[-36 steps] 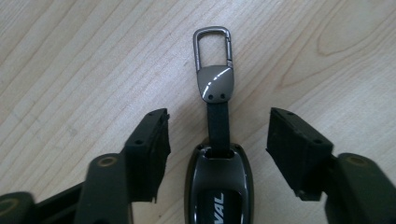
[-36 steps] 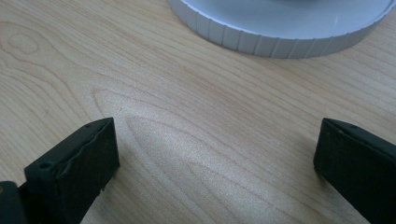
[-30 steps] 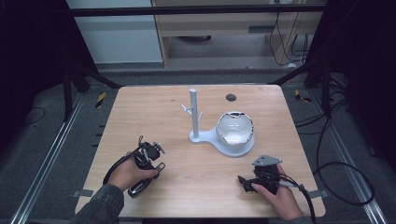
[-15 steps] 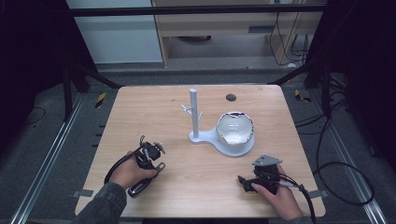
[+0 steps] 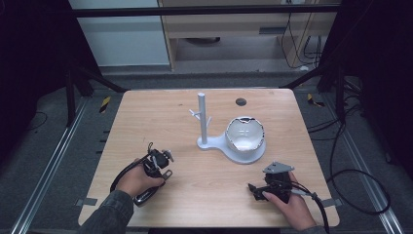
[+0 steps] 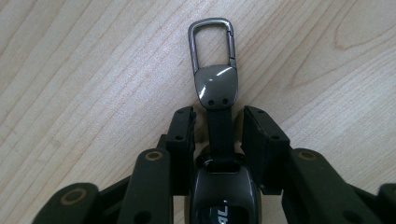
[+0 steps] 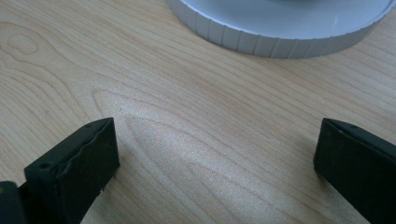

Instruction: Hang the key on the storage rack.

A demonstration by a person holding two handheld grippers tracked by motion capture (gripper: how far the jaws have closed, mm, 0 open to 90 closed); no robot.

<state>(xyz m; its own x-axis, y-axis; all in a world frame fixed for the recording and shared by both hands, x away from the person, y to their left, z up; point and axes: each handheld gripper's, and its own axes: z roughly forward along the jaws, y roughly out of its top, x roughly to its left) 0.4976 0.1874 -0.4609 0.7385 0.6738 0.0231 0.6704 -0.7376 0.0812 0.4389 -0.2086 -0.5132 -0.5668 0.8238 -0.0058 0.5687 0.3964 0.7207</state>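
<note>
A dark key fob (image 6: 223,196) with a grey metal carabiner clip (image 6: 212,46) lies on the wooden table. My left gripper (image 6: 218,128) straddles its black strap, with a thin gap showing on each side, so it is open and not clamped. In the high view my left gripper (image 5: 163,163) sits at the front left, held by a hand. My right gripper (image 5: 253,187) rests at the front right, and in its own view it (image 7: 217,154) stands wide open over bare wood. A white stand (image 5: 202,117) with a post, small pegs and a round dish (image 5: 246,136) stands mid-table.
The ribbed rim of the white dish (image 7: 280,42) lies just beyond my right gripper. A small dark round hole (image 5: 240,102) marks the table's far side. Cables trail from both grippers toward the front edge. Dark floor and metal rails surround the table.
</note>
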